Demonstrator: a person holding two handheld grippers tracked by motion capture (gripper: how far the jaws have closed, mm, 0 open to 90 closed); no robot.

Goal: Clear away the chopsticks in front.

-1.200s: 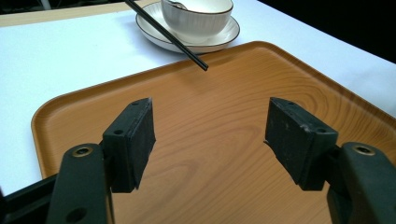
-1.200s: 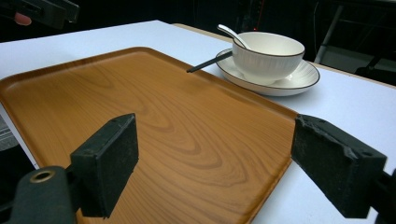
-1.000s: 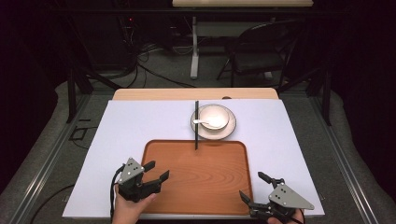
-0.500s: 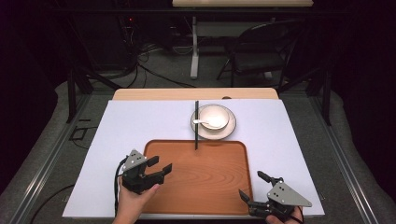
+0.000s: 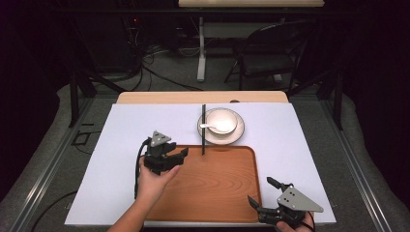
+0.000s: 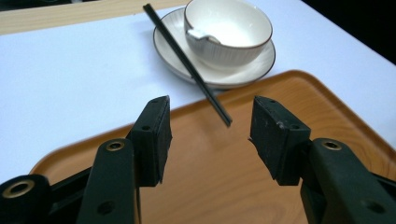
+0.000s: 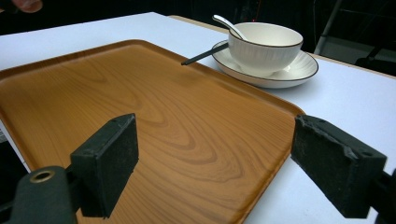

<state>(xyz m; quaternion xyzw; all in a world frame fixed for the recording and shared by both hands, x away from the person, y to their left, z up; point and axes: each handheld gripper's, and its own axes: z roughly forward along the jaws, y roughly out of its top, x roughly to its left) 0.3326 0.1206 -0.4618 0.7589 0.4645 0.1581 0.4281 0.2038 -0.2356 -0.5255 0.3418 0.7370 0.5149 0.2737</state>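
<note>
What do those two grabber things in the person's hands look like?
Each is a black hand-held tool. The left gripper and the right gripper both carry a grey three-cornered plate on top. Each has two black jaws ending in blocky dark pads. A black cable trails from the left one. The forearm at the left is bare, with no sleeve.

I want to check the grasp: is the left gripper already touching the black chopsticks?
Apart. In the left gripper view, the chopsticks' near tip ends beyond the left gripper, with bare tray wood between its open pads.
</note>
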